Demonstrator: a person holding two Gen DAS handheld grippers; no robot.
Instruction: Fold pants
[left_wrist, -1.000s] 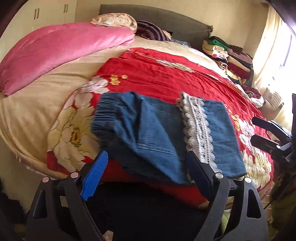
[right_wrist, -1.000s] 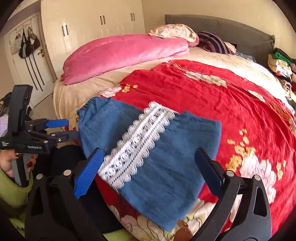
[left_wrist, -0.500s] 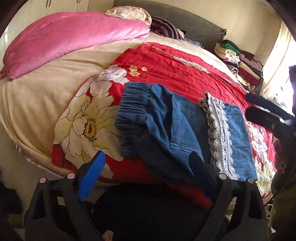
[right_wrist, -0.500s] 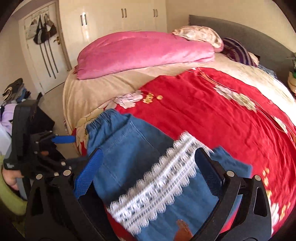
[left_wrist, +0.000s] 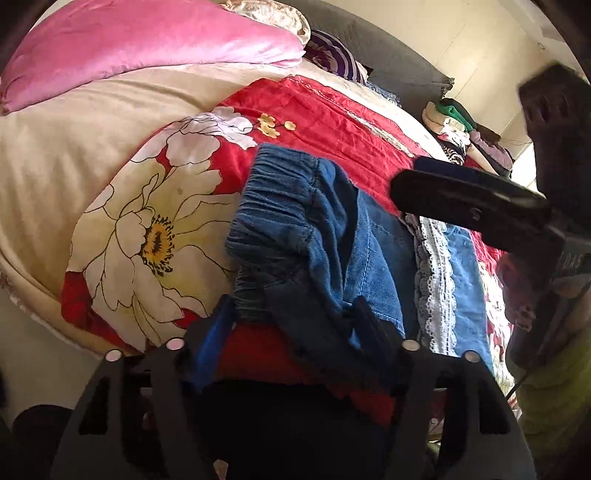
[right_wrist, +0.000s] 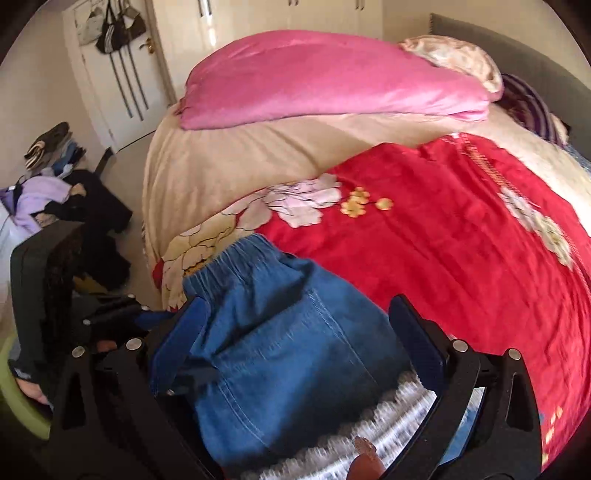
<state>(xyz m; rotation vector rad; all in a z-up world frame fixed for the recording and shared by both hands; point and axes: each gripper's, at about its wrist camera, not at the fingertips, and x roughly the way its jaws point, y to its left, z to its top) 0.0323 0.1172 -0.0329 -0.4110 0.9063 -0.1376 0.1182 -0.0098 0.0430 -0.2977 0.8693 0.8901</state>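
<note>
Blue denim pants (left_wrist: 325, 236) with an elastic waistband and a white lace band (left_wrist: 436, 266) lie folded near the front edge of the bed. My left gripper (left_wrist: 291, 328) is low at the near waistband corner. Its jaws are closing with bunched denim between them, and a gap still shows at the pads. My right gripper (right_wrist: 295, 343) hovers open over the pants (right_wrist: 288, 332), which fill the space under its fingers. The lace (right_wrist: 369, 424) is blurred below it. From the left wrist, the right gripper (left_wrist: 461, 199) reaches in from the right. The left gripper (right_wrist: 122, 321) shows at the lower left.
A red floral blanket (right_wrist: 443, 236) covers the beige bed (right_wrist: 229, 166). A pink duvet (right_wrist: 325, 81) and pillows lie at the far side, by the grey headboard (left_wrist: 399, 70). Stacked clothes (left_wrist: 458, 129) sit at the far right. Clothes (right_wrist: 55, 192) litter the floor by the door (right_wrist: 114, 74).
The left gripper came down onto the near waistband corner and its jaws narrowed. The right gripper swept left over the pants, from the lace band towards the waistband.
</note>
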